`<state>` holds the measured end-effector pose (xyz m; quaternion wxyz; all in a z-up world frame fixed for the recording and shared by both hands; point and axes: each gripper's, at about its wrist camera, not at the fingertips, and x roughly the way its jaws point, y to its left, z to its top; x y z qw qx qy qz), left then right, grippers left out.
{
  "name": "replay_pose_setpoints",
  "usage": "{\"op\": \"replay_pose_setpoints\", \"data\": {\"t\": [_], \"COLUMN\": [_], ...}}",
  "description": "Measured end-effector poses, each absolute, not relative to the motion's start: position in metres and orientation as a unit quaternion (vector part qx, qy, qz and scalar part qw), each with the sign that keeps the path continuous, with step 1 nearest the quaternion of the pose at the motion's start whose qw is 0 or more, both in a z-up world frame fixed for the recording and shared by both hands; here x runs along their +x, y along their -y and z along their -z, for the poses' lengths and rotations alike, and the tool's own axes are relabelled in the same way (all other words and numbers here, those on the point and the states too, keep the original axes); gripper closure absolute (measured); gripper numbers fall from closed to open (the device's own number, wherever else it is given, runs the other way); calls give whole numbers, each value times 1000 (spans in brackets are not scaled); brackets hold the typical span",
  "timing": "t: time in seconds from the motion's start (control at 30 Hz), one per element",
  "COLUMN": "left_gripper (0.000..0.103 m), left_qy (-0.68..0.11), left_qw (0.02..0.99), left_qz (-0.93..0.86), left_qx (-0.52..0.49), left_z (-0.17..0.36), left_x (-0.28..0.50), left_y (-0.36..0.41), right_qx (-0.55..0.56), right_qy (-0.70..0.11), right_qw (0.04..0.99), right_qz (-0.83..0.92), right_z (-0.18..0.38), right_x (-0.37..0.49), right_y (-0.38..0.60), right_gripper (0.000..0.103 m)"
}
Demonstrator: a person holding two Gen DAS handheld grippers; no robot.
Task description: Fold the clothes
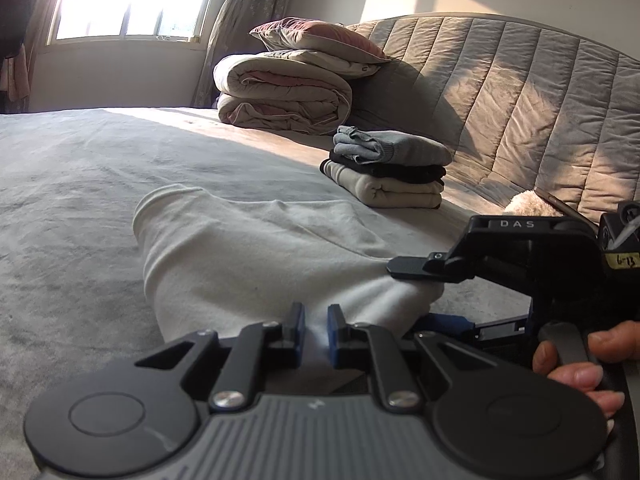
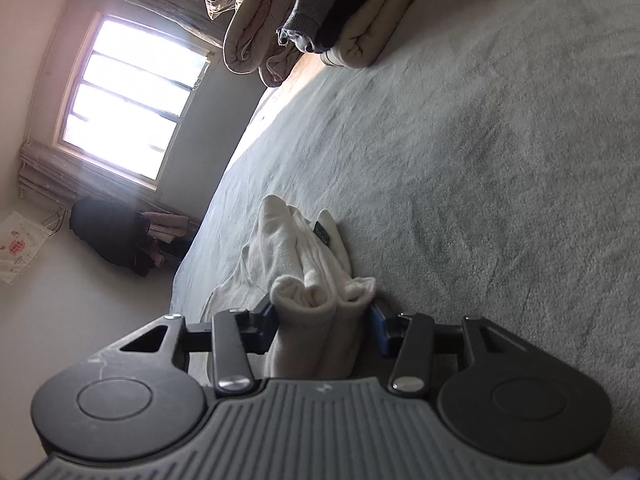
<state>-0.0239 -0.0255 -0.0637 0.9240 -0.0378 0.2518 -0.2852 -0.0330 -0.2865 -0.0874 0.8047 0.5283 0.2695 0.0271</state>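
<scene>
two grippers on one white garment [image 1: 256,248], flat on the grey bed [image 1: 72,184]. left gripper [image 1: 316,330] pinched tight on a thin fold. right gripper [image 2: 324,324] clamped around a thick bunched roll. folded stack [image 1: 390,168] further right, by the headboard [image 1: 520,92].

A garment [image 1: 256,256] is spread on the bed [image 1: 72,200], its near end gathered between the pads of the left claw [image 1: 316,336]. Behind it a stack of folded clothes [image 1: 388,168] is set before the headboard [image 1: 520,92]. Further back, pillows [image 1: 320,40] are piled on a rolled quilt [image 1: 280,92].
</scene>
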Motion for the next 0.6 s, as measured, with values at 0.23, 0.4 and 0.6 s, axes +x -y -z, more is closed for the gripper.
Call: {"op": "replay_pose_setpoints", "data": {"t": [0.23, 0.4, 0.6], "left_gripper": [88, 79, 79], "left_qy": [-256, -258, -258], "left_qw": [917, 911, 911], "left_qz": [305, 320, 307], "left_qx": [-38, -39, -99], "left_z": [59, 51, 35], "left_x": [-28, -33, -24], "left_y": [20, 16, -6], "right_qx": [549, 512, 356], "right_qy": [-298, -295, -240], "right_qw": [779, 805, 902], "right_qz": [-46, -48, -53], "right_z": [87, 66, 23], "right_x": [-34, -46, -48], "right_y": [301, 302, 279], "right_gripper": [57, 52, 52]}}
